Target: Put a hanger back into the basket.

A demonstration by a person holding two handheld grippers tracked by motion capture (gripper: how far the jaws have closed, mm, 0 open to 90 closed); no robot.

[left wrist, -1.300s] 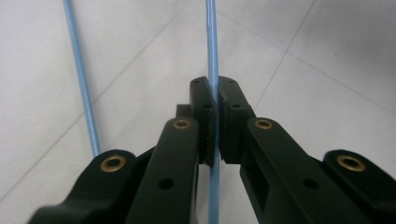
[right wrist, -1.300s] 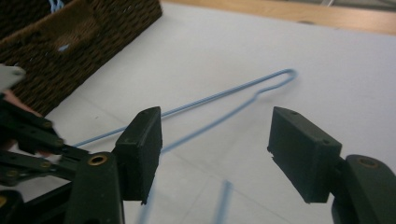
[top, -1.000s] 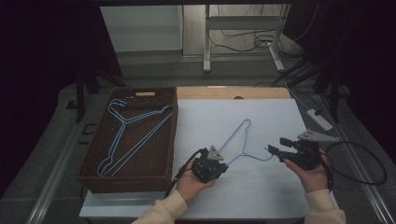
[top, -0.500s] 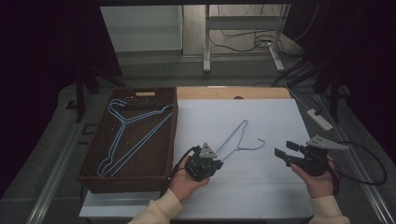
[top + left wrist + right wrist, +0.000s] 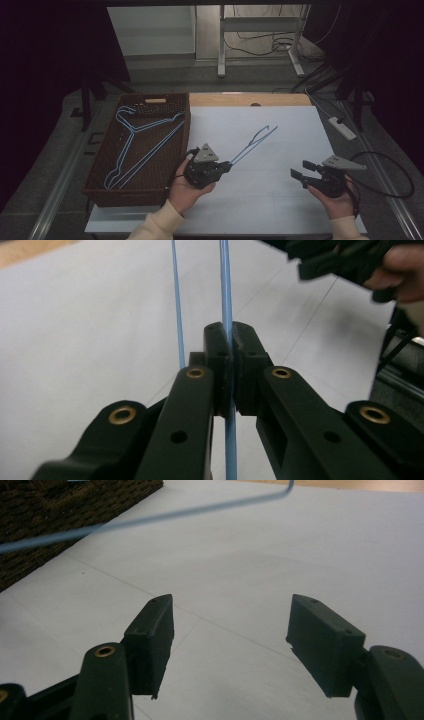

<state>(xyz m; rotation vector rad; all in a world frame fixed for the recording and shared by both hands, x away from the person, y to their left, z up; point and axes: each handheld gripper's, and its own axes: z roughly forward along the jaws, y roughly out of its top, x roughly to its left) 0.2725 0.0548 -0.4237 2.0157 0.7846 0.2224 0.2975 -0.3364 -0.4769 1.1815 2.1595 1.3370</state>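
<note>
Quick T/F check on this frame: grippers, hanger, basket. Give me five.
1. The left gripper is shut on a blue hanger. True.
2. The right gripper is shut on the hanger too. False: its jaws stand wide apart over the white sheet, holding nothing.
3. The basket holds blue hangers. True.
4. The held hanger lies in the basket. False: it is out over the white sheet, right of the basket.
5. The basket sits on the right side of the table. False: it is on the left, beside the sheet.
</note>
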